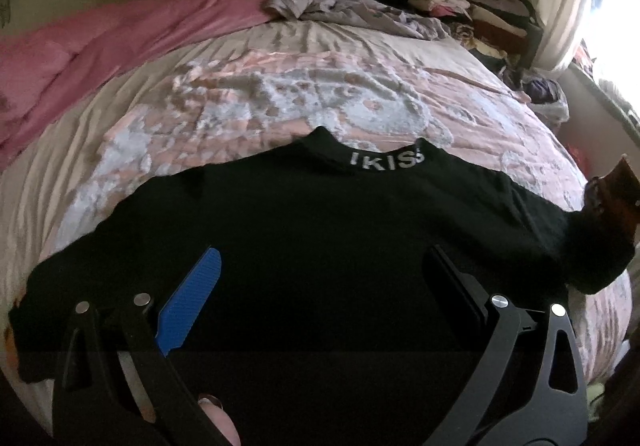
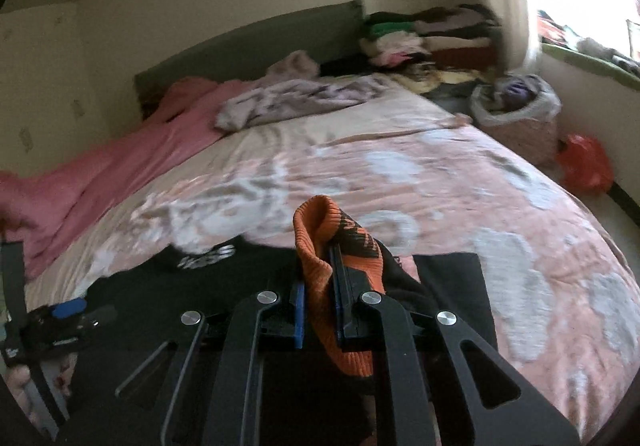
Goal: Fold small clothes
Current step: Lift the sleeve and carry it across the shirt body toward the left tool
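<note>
Black shirt (image 1: pixel 320 246) lies spread flat on the bed (image 1: pixel 280 86), collar away from the person, white lettering on the collar band (image 1: pixel 386 160). The bed carries a pink and grey patterned cover. One sleeve reaches toward the left edge of the left wrist view; the other sleeve is lifted at the right edge.

Right tongs (image 2: pixel 320 278): clenched on the orange ribbed cuff (image 2: pixel 316 234) of that sleeve. The cuff stands up between the two blue pads, folded over at the top, with black sleeve cloth trailing off to the right of the jaws. In the left wrist view the same cuff shows at the far right, raised off the bed cover.

Left tongs (image 1: pixel 324 266): released, jaws wide apart, hovering over the body of the shirt; nothing between them. Blue pad (image 1: pixel 188 298) visible on its left finger. A fingertip of the person (image 1: pixel 216 418) shows at the lower edge, on the handle.

Surroundings: pink blanket (image 1: pixel 100 46) bunched along the left side of the bed, a crumpled pale garment (image 1: pixel 320 2) near the headboard, a stack of folded clothes (image 1: pixel 460 2) beyond the far right corner. An orange bag (image 2: pixel 586 162) sits on the floor by the wall.
</note>
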The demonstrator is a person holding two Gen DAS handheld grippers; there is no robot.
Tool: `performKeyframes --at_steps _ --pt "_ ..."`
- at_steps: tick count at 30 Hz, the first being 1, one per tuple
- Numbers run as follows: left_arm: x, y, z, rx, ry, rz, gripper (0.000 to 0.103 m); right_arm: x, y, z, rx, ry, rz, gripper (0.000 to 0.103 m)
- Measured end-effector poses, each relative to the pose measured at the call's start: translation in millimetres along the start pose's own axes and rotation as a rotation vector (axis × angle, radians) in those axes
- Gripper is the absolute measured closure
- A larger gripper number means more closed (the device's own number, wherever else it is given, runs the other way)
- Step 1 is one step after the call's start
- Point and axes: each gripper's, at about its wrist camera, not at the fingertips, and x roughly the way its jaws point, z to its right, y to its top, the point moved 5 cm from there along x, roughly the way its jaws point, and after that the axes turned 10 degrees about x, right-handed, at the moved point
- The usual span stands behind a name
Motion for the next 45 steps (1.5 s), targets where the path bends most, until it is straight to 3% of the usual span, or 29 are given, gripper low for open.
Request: performKeyframes --at_steps 5,15,16,18,19,20,27,34,37,39,40,45 --pt "-6 -6 -15 -0.031 -0.012 0.001 0.009 15 -14 -50 -0.059 0.070 -0.065 0.094" --pt "-6 -18 -33 -0.101 -0.055 -0.013 0.009 24 -37 -110 -0.161 0.147 -0.108 0.093" --pt "-6 -20 -33 -0.099 -0.056 -0.015 0.009 23 -36 -109 -0.166 0.135 -0.098 0.091" --pt "-5 -21 -33 -0.095 -0.059 -0.019 0.009 24 -37 -99 -0.178 0.104 -0.105 0.070" --pt "-5 -22 -32 -0.090 -0.059 -0.023 0.009 25 -38 -90 -0.178 0.080 -0.116 0.050" --pt "-4 -24 -31 -0.087 -0.059 -0.028 0.009 25 -40 -78 -0.180 0.053 -0.127 0.042" --pt "3 -32 -6 -0.027 -0.090 -0.073 0.009 23 -75 -26 -0.350 -0.102 -0.173 0.034" --pt "13 -37 50 0.035 -0.214 -0.149 0.009 22 -106 -18 -0.387 -0.004 -0.269 0.024" --pt "18 -35 66 0.013 -0.255 -0.172 0.009 25 -119 -23 -0.455 0.003 -0.295 0.026" --pt "21 -32 72 -0.002 -0.273 -0.181 0.009 29 -121 -24 -0.450 0.009 -0.303 0.055" --pt "22 -30 76 -0.009 -0.280 -0.183 0.009 32 -122 -25 -0.444 0.020 -0.321 0.078" --pt "27 -17 86 -0.061 -0.326 -0.202 0.009 35 -116 -16 -0.328 0.094 -0.319 0.080"
